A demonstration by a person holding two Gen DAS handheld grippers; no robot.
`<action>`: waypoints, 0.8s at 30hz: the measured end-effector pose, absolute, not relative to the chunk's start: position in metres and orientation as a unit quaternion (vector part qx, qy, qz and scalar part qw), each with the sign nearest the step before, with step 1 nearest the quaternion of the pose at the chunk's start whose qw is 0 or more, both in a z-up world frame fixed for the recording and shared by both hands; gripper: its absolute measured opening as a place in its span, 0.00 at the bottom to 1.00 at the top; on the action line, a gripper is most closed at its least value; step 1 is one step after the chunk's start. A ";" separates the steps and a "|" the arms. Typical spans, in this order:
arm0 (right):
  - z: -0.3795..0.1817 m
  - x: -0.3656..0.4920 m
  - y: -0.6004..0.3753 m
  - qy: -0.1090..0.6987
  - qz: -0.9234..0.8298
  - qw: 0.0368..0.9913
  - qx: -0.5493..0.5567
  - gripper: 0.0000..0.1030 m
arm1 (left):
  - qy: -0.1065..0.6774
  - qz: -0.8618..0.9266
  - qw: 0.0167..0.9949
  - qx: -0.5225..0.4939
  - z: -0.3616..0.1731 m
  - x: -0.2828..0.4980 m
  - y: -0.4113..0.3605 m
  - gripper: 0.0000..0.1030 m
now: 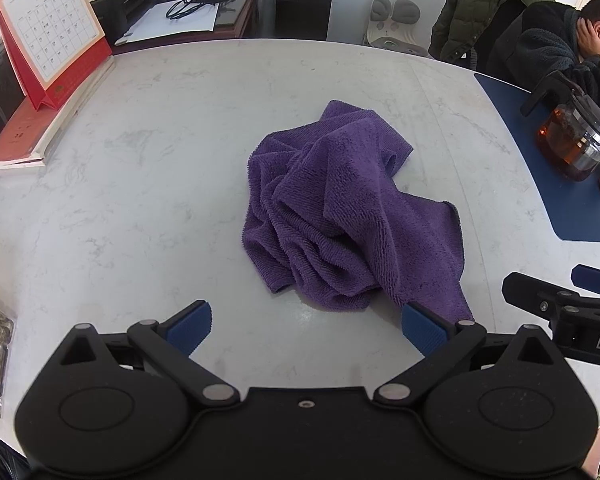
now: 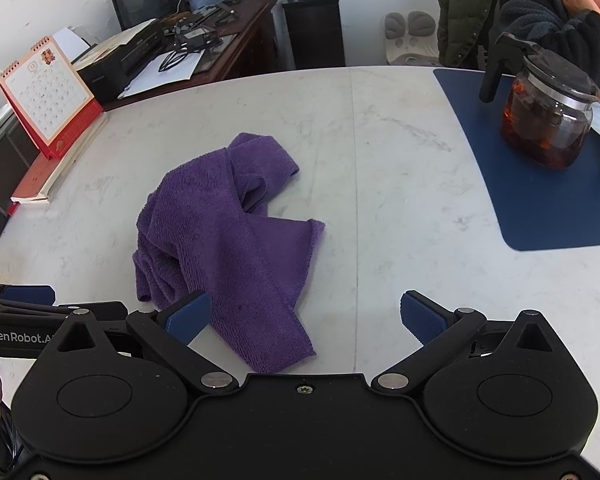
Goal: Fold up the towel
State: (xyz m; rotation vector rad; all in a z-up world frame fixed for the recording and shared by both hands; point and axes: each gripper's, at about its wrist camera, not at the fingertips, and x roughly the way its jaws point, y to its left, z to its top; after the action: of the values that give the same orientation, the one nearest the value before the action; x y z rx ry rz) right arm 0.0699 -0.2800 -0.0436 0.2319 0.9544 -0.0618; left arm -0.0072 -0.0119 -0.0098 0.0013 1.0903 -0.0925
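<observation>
A purple towel lay crumpled in the middle of the white marble table, with many folds and one flat corner stretched toward the bottom of the frame. In the left wrist view the left gripper was at the bottom centre, its two blue fingers wide apart and holding nothing; the right-hand finger was just beside the near corner of the towel, maybe touching it, I could not tell. The right gripper showed at the right edge of this view.

In the right wrist view the towel was left of centre, and its near corner reached down between the fingers of the right gripper. These fingers were also wide apart and gripped nothing. The left gripper showed at the left edge.

A desk calendar stood on a book in the upper left. On the right, a glass teapot with dark tea stood on a blue mat. A man sat behind it in the upper right, hand against his head.
</observation>
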 end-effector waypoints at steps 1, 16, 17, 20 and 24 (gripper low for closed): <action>-0.044 0.070 -0.280 0.458 -0.030 0.881 0.112 1.00 | 0.519 -0.044 0.854 0.001 -0.010 -0.007 -0.012 0.99; -0.046 0.071 -0.279 0.462 -0.029 0.879 0.114 1.00 | 0.521 -0.042 0.853 0.001 -0.012 -0.008 -0.010 0.99; -0.046 0.071 -0.279 0.462 -0.029 0.879 0.113 1.00 | 0.521 -0.042 0.853 0.001 -0.012 -0.008 -0.011 0.99; -0.046 0.071 -0.279 0.462 -0.028 0.879 0.113 1.00 | 0.521 -0.042 0.853 0.001 -0.012 -0.007 -0.011 0.99; -0.046 0.071 -0.280 0.462 -0.030 0.879 0.115 1.00 | 0.521 -0.044 0.852 0.002 -0.013 -0.007 -0.012 0.99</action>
State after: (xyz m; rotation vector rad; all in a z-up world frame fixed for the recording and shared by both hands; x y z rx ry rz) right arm 0.0707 -0.2800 -0.0461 0.2393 0.9637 -0.0622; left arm -0.0071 -0.0119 -0.0127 0.0050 1.0970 -0.0921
